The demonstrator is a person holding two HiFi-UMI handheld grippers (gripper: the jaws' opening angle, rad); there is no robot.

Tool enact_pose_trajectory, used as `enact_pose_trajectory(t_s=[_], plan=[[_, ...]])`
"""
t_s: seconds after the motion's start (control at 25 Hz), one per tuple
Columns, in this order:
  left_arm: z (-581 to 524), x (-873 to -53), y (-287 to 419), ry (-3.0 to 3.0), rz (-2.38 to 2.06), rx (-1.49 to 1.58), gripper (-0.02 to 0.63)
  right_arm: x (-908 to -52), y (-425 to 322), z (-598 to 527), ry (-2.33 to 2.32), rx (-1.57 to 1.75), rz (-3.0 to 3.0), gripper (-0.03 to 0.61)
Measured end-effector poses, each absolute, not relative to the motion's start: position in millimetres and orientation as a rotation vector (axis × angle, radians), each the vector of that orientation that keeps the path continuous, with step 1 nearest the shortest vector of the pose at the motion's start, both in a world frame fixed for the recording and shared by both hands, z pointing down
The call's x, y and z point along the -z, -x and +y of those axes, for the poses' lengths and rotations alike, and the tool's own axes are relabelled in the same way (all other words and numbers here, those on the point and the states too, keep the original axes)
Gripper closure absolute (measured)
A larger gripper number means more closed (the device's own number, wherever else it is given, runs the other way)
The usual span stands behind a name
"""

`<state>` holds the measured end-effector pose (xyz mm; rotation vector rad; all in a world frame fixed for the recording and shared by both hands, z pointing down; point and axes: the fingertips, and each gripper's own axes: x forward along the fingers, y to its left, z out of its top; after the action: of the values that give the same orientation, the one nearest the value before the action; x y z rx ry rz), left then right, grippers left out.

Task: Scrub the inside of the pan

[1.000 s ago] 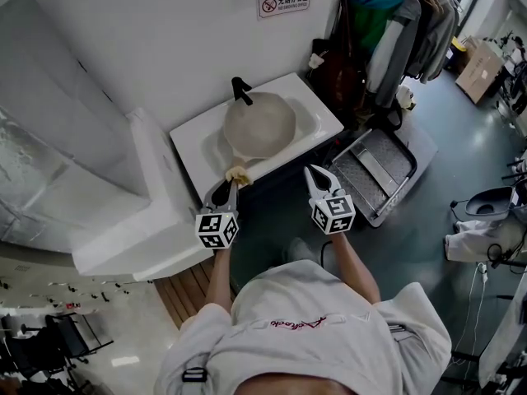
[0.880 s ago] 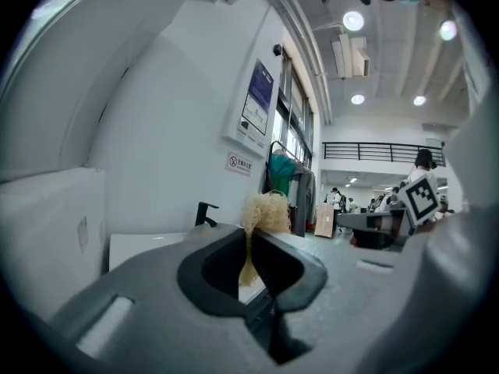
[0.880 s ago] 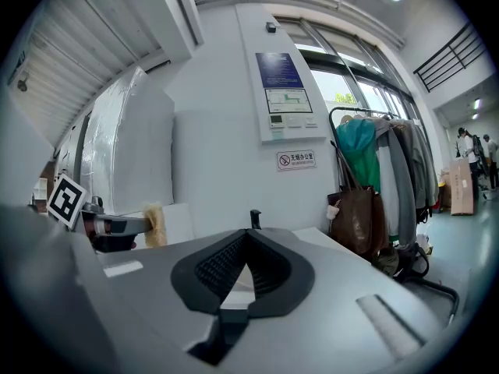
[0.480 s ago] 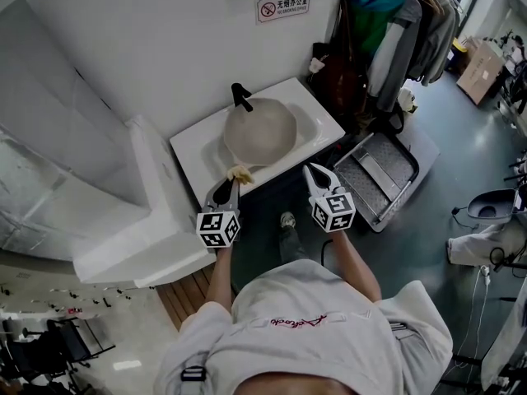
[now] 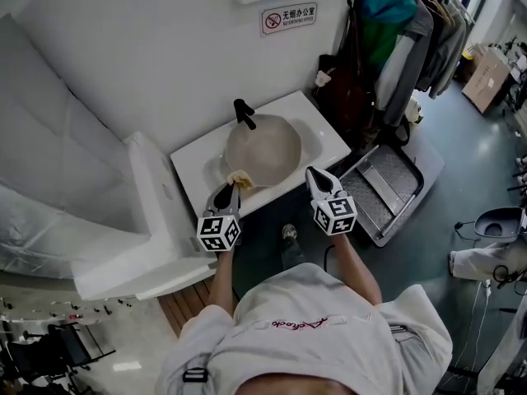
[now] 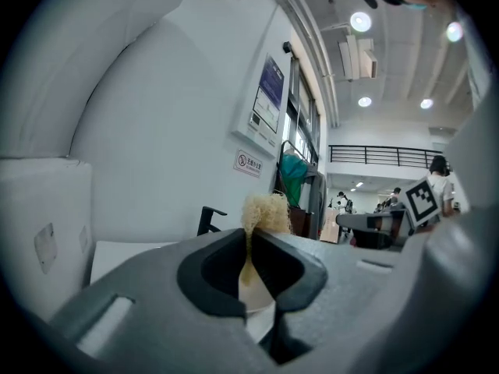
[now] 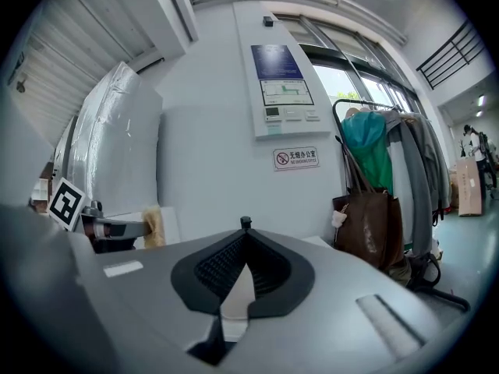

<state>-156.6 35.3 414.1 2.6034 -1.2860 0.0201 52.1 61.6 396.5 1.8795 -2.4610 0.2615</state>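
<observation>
A round grey-beige pan (image 5: 263, 149) lies in a white sink unit (image 5: 329, 135), just in front of a black faucet (image 5: 244, 112). My left gripper (image 5: 232, 185) is shut on a frayed yellow scrubber (image 5: 240, 178), which sits at the pan's near-left rim. In the left gripper view the scrubber (image 6: 265, 212) sticks up between the closed tips of the left gripper (image 6: 249, 236), with the faucet (image 6: 209, 218) beyond. My right gripper (image 5: 313, 174) hovers over the floor at the sink's front edge, shut on nothing. In its own view the right gripper (image 7: 245, 232) has its tips together.
A large white foam block (image 5: 156, 220) stands left of the sink. A metal tray (image 5: 383, 183) lies on the floor to the right. A brown bag (image 7: 374, 220) and hanging clothes (image 5: 412, 39) are at the far right. The person's foot (image 5: 288, 233) is below the sink.
The person has stepped closer to the sink. The pan now lies nearer both grippers, and the scrubber has reached the pan's near rim. Both grippers keep their states.
</observation>
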Motion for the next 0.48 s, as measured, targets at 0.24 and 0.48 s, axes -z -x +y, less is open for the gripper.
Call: enact_pose_trajectory(t_s=[0.24,0.48], plan=[[-8.0,-414.2,148.2,-2.58,-1.311,-0.045,0.592,-394.2,-61.7,12.1,-1.847,-0.279,-2.477,0.572],[-61.8,-399.3,135.6,-2.597,-1.334,-0.053,0.592,-391.7,-76.3,-40.3,-1.819,-0.295,-2.496,0.572]])
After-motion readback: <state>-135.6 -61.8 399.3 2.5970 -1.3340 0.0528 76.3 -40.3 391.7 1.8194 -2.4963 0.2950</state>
